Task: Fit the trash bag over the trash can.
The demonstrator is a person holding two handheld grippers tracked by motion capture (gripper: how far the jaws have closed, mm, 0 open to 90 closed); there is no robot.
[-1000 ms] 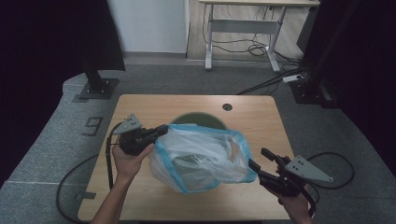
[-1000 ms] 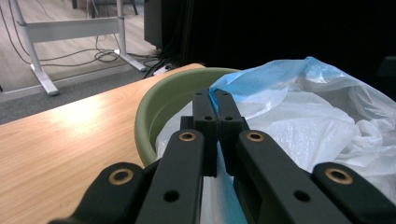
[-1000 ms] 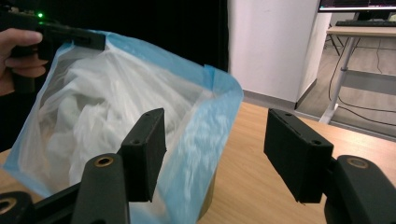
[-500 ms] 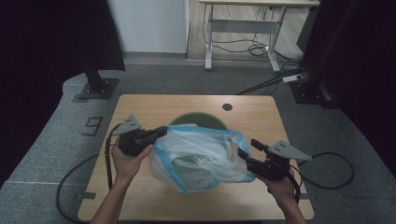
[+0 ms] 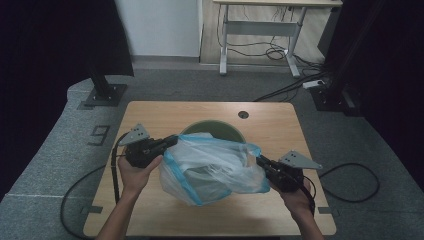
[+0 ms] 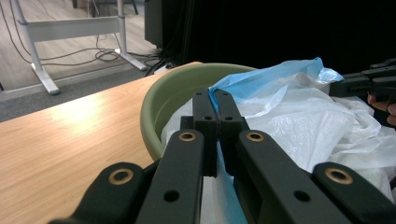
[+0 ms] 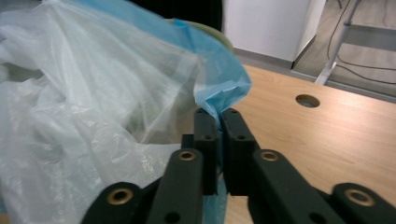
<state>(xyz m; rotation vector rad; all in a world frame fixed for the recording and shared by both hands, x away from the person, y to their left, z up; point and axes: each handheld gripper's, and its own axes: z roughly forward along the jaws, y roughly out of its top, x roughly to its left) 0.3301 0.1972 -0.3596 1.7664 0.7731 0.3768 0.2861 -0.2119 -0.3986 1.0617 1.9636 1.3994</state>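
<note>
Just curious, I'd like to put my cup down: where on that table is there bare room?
Bare wood lies along the far edge of the table, beside the round hole, and along the near edge. The middle is crowded by the green basin and plastic bag.

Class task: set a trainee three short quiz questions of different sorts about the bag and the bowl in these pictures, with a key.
1. True or false: the left gripper is shut on the plastic bag.
2. What colour is the bag's rim?
3. The bag sits at: A) a green bowl, B) a metal tray, C) a cardboard box.

Key: 1 true; 2 blue; 3 A.
</note>
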